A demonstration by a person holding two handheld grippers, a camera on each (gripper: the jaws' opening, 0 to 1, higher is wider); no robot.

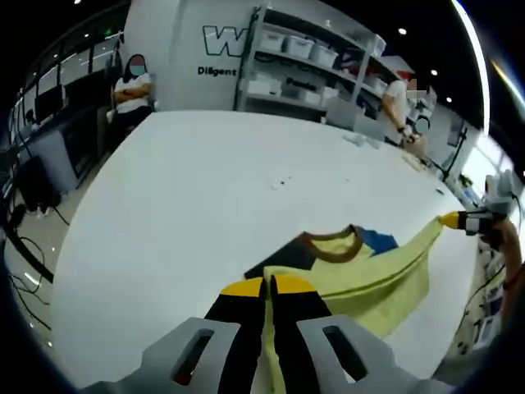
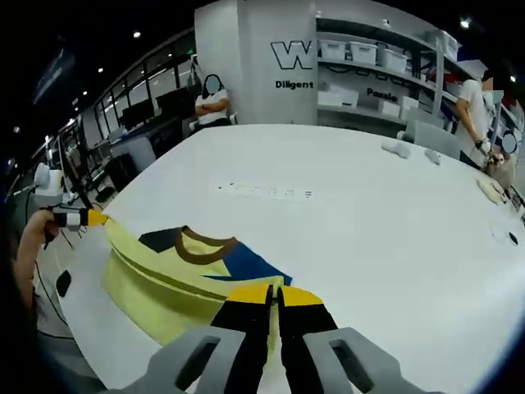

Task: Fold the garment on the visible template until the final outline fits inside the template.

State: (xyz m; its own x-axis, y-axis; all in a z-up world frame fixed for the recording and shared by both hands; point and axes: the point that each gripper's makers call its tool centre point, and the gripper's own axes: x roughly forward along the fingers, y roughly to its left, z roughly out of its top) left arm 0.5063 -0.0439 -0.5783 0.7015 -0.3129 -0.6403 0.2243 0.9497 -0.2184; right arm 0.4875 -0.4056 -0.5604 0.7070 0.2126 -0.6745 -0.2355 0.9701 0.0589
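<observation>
Table (image 1: 189, 197): broad white surface running ahead of both grippers; it carries the whole garment, with bare top beyond.

Shirt (image 1: 369, 275): yellow, with a brown collar (image 1: 332, 246) and dark and blue patches beside the collar. It lies just ahead of the left gripper and stretches away to that gripper's right, where the other gripper holds its far end. One yellow band is raised between the two grips, above the flat layer beneath. In the right gripper view the shirt (image 2: 164, 275) spreads ahead and to the left of the jaws. No template outline can be made out under it.

Left gripper (image 1: 268, 287): jaws pressed together, pinching a yellow shirt edge at the tips.

Right gripper (image 2: 273, 295): jaws likewise closed on a yellow edge. In the left gripper view its tip (image 1: 453, 220) holds the stretched corner at the far right.

Step in hand, as judged: a fold in progress, one edge lifted taut between two grips. The next move calls for carrying both grips together across the shirt, keeping the edge straight, then laying it flat before letting go.
</observation>
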